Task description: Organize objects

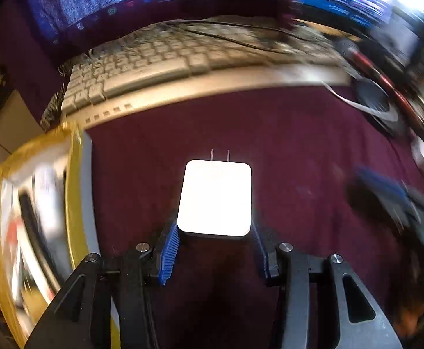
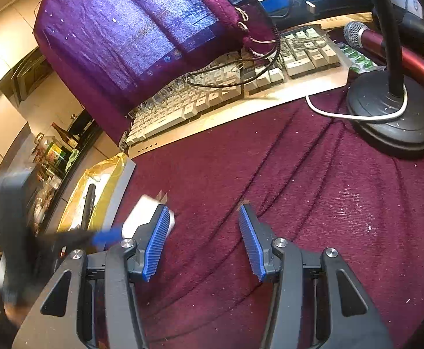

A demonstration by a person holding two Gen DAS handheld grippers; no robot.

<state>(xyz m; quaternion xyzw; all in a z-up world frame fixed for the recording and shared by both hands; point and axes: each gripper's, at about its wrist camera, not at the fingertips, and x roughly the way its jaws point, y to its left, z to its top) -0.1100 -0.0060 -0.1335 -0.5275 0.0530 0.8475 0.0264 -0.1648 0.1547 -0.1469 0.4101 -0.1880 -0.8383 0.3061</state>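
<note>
The left gripper (image 1: 215, 229) has its jaws closed on the white charger (image 1: 216, 197), prongs pointing far, towards the keyboard (image 1: 165, 61). The gold-lined box (image 1: 75, 180) lies just left. The right gripper (image 2: 203, 226) hovers with jaws wide, holding nothing.

Tablecloth (image 2: 313, 189) is maroon woven cloth, matt, rough, creased. Charger (image 1: 215, 197) is smooth white plastic, slightly glossy, with thin metal prongs. Left gripper (image 1: 215, 250) and right gripper (image 2: 203, 221): matt black plastic, ribbed blue rubbery pads, shiny metal screws. Keyboard (image 2: 212, 99) has matt beige plastic keys. Tray (image 1: 75, 192) is lined with glossy gold film.
</note>
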